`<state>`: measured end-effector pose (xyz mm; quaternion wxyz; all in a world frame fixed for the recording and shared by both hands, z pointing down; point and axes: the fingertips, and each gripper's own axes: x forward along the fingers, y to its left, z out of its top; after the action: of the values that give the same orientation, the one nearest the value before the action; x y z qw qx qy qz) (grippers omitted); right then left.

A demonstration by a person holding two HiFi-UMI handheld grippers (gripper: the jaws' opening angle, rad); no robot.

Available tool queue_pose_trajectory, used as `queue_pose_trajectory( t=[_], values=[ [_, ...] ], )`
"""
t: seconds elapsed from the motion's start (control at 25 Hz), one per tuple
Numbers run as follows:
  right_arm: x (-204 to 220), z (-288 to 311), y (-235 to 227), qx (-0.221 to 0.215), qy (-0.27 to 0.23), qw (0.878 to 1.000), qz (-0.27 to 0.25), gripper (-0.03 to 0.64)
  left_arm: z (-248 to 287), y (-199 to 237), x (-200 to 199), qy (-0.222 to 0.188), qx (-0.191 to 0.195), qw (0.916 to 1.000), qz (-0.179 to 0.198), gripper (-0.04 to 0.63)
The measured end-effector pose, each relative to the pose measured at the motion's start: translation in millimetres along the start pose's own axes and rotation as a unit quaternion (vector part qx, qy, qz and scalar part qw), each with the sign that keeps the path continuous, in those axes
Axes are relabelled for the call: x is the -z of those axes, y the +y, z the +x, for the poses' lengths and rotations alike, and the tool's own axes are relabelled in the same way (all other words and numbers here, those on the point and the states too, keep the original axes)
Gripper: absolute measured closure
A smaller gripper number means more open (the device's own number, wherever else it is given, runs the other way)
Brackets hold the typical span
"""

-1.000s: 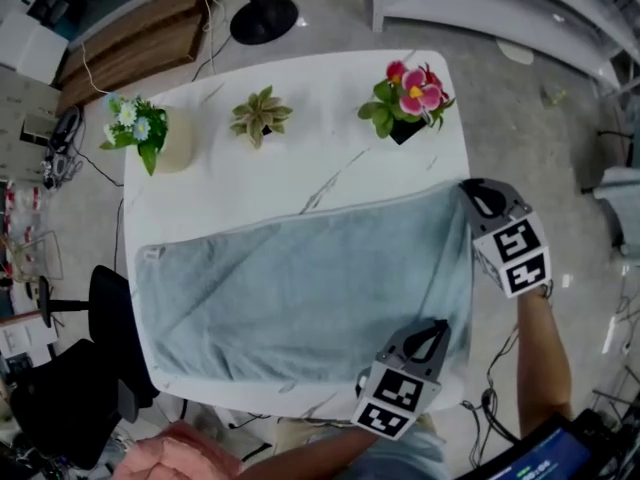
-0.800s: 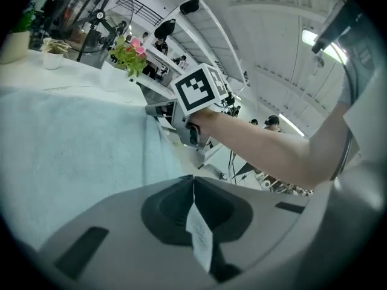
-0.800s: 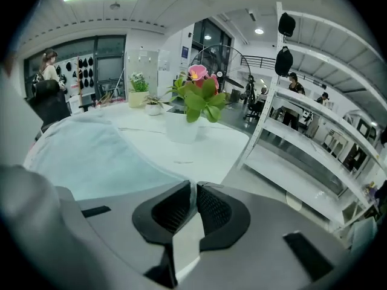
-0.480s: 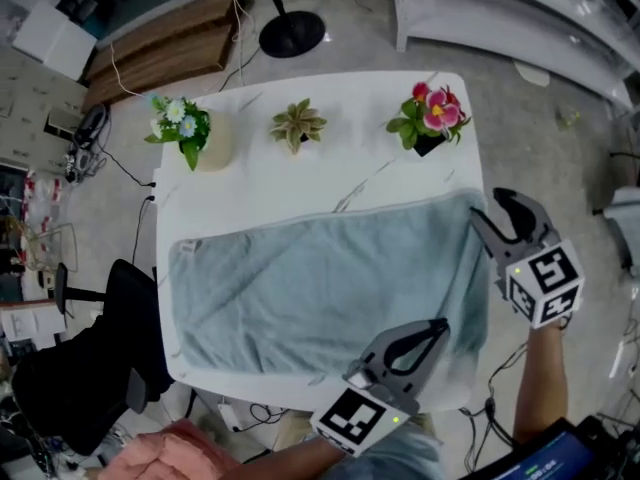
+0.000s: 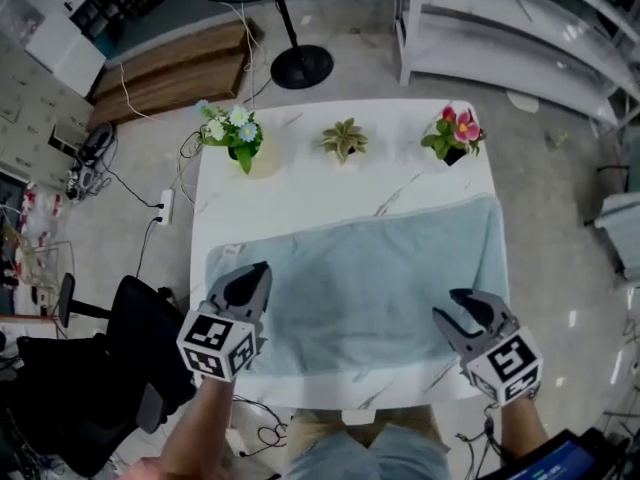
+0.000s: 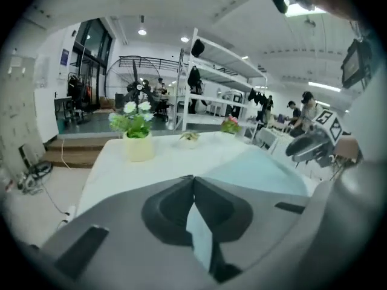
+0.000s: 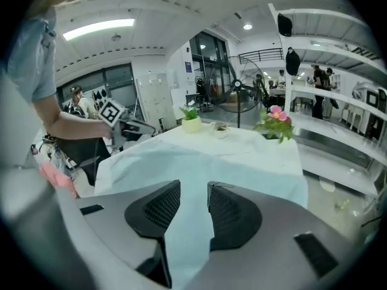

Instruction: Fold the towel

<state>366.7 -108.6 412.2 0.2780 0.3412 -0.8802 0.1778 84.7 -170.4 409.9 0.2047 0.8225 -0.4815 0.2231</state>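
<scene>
— What's changed?
— The towel (image 5: 370, 288) lies spread flat over the near half of the white table (image 5: 300, 193), as before. The left gripper (image 5: 256, 278) has swung from the towel's right edge to its left end, with its jaws tip to tip and empty. The right gripper (image 5: 466, 313) has come to the near right corner; its jaws are apart and have just been narrowing, pressing nothing.
— Anything in the way?
— Only along the far edge, clear of the towel: a white-flowered plant (image 5: 232, 133), a pink-flowered plant (image 5: 455, 136) and a small succulent (image 5: 345, 140).

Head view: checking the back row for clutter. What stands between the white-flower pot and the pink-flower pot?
Only a small pale-green potted plant on the table; the head view shows it.
</scene>
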Motion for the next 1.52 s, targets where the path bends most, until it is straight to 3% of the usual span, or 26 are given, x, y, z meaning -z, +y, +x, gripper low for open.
queue_pose_trajectory(
  t=[0.12,0.32,0.52,0.64,0.76,0.92,1.04,1.12,1.24,1.36,1.52],
  values=[
    [14,20,48,-0.012,0.027,1.0,-0.004,0.459,7,55,26,0.04,-0.009,0.999,0.019,0.588],
    [41,51,83,-0.004,0.054,0.998,0.011,0.459,36,89,71,0.119,0.008,0.9888,0.09,0.588],
    [74,67,91,0.003,0.109,0.994,0.014,0.456,49,114,67,0.127,0.004,0.9835,0.128,0.588],
    [80,67,94,0.007,0.115,0.993,0.023,0.456,54,126,62,0.131,-0.001,0.9781,0.162,0.588],
    [78,67,93,0.01,0.112,0.993,0.025,0.454,53,128,57,0.113,0.006,0.983,0.144,0.588],
    [57,59,99,0.017,0.079,0.997,0.02,0.445,10,132,32,0.065,-0.018,0.9895,0.127,0.588],
    [54,58,107,0.013,0.075,0.997,0.022,0.454,-44,107,32,0.032,0.024,0.9967,0.071,0.588],
    [60,62,111,0.01,0.081,0.996,0.022,0.456,-71,69,60,0.047,0.084,0.995,0.025,0.588],
    [71,67,116,0.009,0.095,0.995,0.021,0.456,-91,17,132,0.115,0.148,0.9823,-0.009,0.588],
    [81,70,123,0.005,0.111,0.994,0.016,0.455,-99,4,179,0.157,0.143,0.9772,0.001,0.588],
    [84,70,123,0.012,0.103,0.994,0.022,0.456,-106,11,189,0.163,0.134,0.9775,0.007,0.588]
  ],
)
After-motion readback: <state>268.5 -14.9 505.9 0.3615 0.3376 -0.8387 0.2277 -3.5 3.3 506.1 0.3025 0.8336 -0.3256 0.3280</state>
